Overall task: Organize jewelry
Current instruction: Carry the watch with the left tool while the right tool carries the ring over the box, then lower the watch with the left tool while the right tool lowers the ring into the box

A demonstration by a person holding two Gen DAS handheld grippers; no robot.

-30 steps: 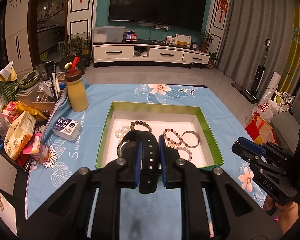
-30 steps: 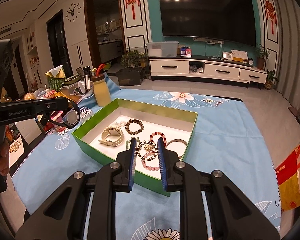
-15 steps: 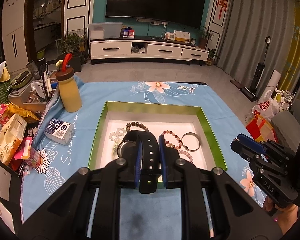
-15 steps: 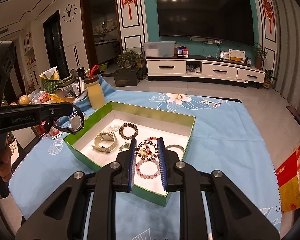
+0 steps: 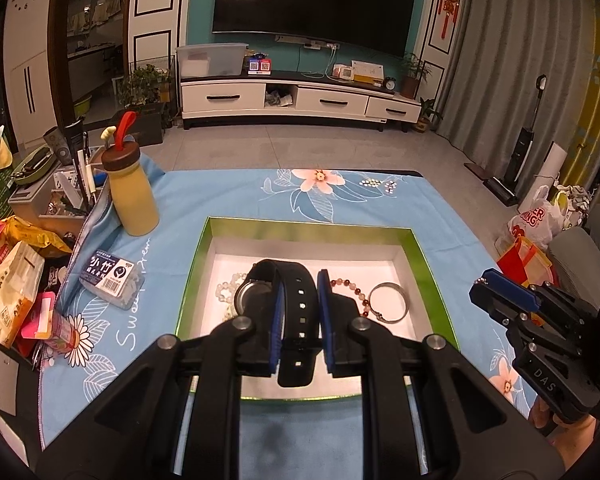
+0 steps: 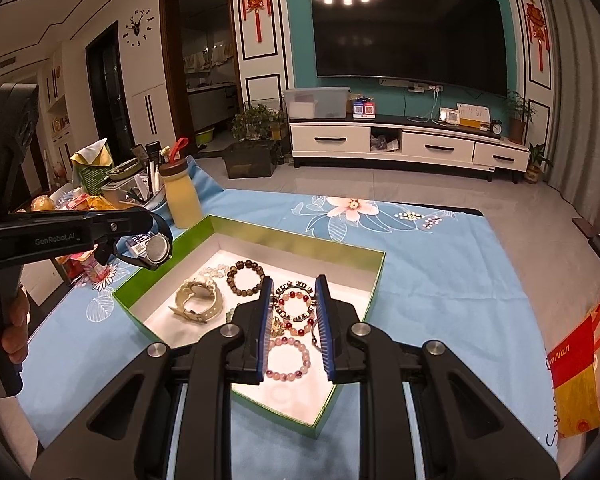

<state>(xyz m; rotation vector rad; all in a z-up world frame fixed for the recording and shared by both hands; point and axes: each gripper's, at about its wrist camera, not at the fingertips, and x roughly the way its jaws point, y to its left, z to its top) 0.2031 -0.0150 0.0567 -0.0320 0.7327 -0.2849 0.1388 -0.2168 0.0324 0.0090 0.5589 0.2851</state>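
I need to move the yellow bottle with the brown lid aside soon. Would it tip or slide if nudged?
The yellow bottle is tall and narrow and stands upright on the blue cloth, so a push near its brown lid would probably tip it. A low push may drag and wrinkle the cloth rather than slide it cleanly.

Matt rubbery watch strap; shiny metal bangle; printed cloth

Black watch hides cream watch in green box; package label too small.
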